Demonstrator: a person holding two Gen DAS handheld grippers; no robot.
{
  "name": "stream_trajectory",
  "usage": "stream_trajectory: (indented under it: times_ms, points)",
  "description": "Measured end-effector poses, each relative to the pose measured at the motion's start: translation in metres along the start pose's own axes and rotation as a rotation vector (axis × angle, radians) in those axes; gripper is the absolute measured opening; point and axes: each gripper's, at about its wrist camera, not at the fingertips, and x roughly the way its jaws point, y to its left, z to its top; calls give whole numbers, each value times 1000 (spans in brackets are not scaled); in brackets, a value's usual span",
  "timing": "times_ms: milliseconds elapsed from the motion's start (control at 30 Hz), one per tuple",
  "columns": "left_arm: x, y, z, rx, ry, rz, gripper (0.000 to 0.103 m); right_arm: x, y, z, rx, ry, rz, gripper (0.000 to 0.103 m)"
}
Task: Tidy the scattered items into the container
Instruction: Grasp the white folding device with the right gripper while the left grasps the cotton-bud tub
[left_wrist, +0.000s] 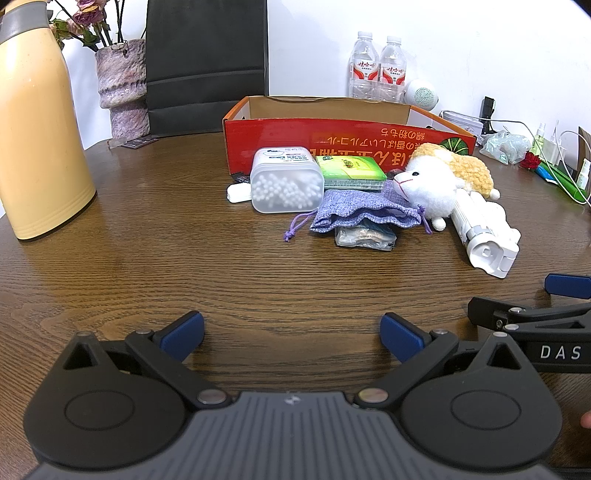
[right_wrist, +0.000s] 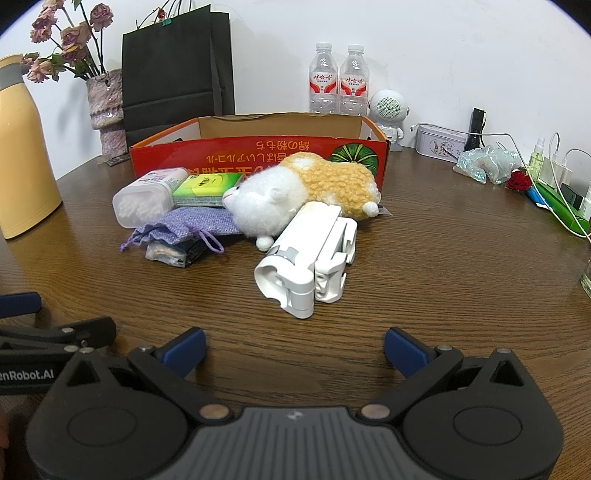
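An open red cardboard box stands at the back of the wooden table. In front of it lie a clear tub of cotton swabs, a green tissue pack, a purple drawstring pouch over a small wrapped packet, a white-and-tan plush animal and a white folding gadget. My left gripper and right gripper hover open near the front edge, well short of the items, with nothing between the fingers.
A yellow thermos stands at the left. A vase with dried roses, a black paper bag, two water bottles and a white speaker line the back. Cables, a tin and small bottles crowd the right edge.
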Motion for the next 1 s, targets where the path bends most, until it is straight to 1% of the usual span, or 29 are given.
stream_trajectory:
  times_ms: [500,567,667,700,733,767,833,900,967,1000]
  points:
    - [-1,0,0,2,-1,2,103,0,0,0,1,0,-1,103]
    - [-1,0,0,14,-1,-17,103,1,1,-1,0,-1,-1,103]
    - [0,1,6,45,31,-55,103,3,3,-2,-12,4,11,103]
    - [-1,3,11,42,33,-78,103,3,3,-1,-25,19,19,103]
    - [-3,7,19,28,19,-104,103,2,3,1,-32,28,30,101]
    - [-5,11,28,16,-1,-117,103,-8,0,2,-31,12,46,97]
    - [-3,21,54,4,-51,-138,103,-18,-4,12,-30,-69,82,97]
    - [14,27,81,-2,-72,-145,103,-16,-7,24,-28,-108,92,97]
    - [42,30,106,-20,-52,-126,103,-3,-9,37,-18,-110,85,95]
    - [54,29,113,-19,-36,-138,99,5,-11,42,-16,-104,79,93]
